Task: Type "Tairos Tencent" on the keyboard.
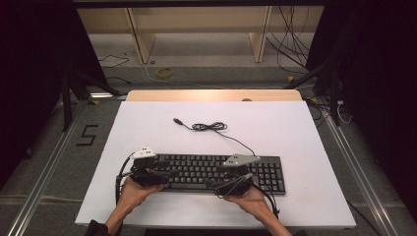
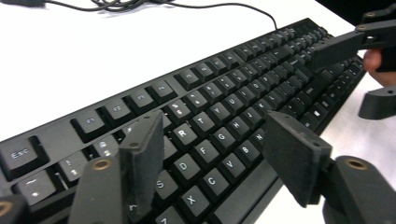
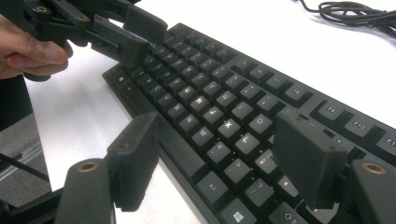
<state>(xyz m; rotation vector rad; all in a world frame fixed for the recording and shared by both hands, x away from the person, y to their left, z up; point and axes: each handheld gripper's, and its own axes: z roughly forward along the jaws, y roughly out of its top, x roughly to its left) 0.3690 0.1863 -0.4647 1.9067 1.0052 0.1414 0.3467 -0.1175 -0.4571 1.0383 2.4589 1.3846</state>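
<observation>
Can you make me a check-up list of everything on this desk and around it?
Surface: white board on a wooden table, mostly bare.
Job's things: black keyboard lying flat near the front edge.
Clutter: nothing seen.
Grippers: left tool open over the letter keys; right tool open over the keyboard's right half; neither holds anything.
Cables: keyboard cable loosely coiled behind it, plug free on the board.
Surroundings: floor wires, yellow loop, wooden shelf legs, metal rails, a "5" marked on the floor.

high view looks down and forward over the table (image 1: 305, 128) from the near side; both gripper views sit close and low over the keyboard (image 1: 216, 171), their shared part.
</observation>
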